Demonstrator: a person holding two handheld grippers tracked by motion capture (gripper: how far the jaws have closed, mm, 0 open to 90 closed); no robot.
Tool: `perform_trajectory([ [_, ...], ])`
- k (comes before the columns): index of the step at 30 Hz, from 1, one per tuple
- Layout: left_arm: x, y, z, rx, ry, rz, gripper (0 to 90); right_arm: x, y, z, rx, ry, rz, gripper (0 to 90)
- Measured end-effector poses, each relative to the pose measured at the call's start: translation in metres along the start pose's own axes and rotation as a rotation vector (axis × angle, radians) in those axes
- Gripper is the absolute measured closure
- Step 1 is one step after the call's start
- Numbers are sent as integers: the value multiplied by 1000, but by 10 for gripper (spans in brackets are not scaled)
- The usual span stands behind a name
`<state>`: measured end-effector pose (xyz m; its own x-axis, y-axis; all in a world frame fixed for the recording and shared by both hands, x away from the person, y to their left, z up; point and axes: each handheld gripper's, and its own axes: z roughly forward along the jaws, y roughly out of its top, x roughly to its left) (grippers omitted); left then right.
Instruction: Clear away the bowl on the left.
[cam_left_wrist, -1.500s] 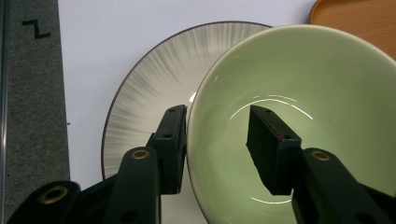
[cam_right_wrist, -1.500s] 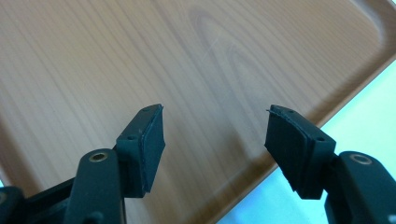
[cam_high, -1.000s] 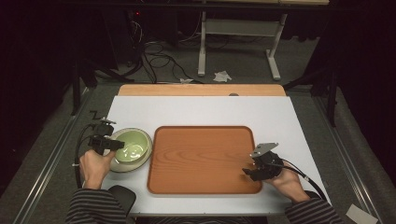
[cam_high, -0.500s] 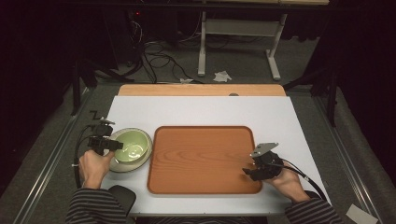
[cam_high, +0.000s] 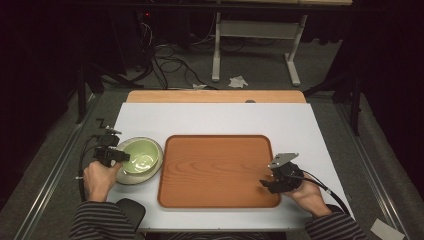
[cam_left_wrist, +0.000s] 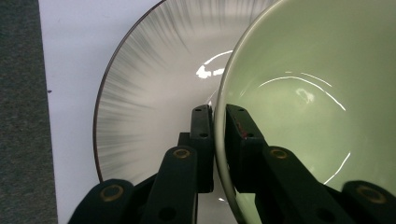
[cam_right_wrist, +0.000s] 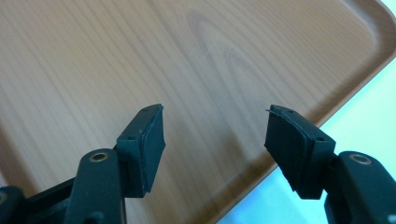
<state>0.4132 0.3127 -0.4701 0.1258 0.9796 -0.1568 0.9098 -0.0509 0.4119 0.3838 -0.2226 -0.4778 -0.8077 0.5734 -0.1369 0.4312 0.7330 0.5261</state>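
Two jaws of left gripper (cam_left_wrist: 218, 140) just closed, clamping green bowl (cam_left_wrist: 303, 93) rim; right gripper (cam_right_wrist: 215, 140) gapes over tray (cam_right_wrist: 140, 56).

No text, label, brand, number or sign can be read anywhere in these views.

Glossy green bowl (cam_left_wrist: 299, 93), smooth wood-grain tray (cam_high: 218, 170)

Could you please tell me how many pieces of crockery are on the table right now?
2: a green bowl left of the wooden tray, its rim pinched by the left tool, and a grey-streaked plate directly under it. The bowl could hide more.
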Motion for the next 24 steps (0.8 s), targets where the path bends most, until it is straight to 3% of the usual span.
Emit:
perform_trajectory([
  [14, 6, 0, 0, 1, -49, -53, 839, 1, 1, 0, 2, 7, -5, 394],
  [24, 2, 0, -4, -19, -58, -40, 845, 1, 0, 0, -4, 5, -4, 394],
])
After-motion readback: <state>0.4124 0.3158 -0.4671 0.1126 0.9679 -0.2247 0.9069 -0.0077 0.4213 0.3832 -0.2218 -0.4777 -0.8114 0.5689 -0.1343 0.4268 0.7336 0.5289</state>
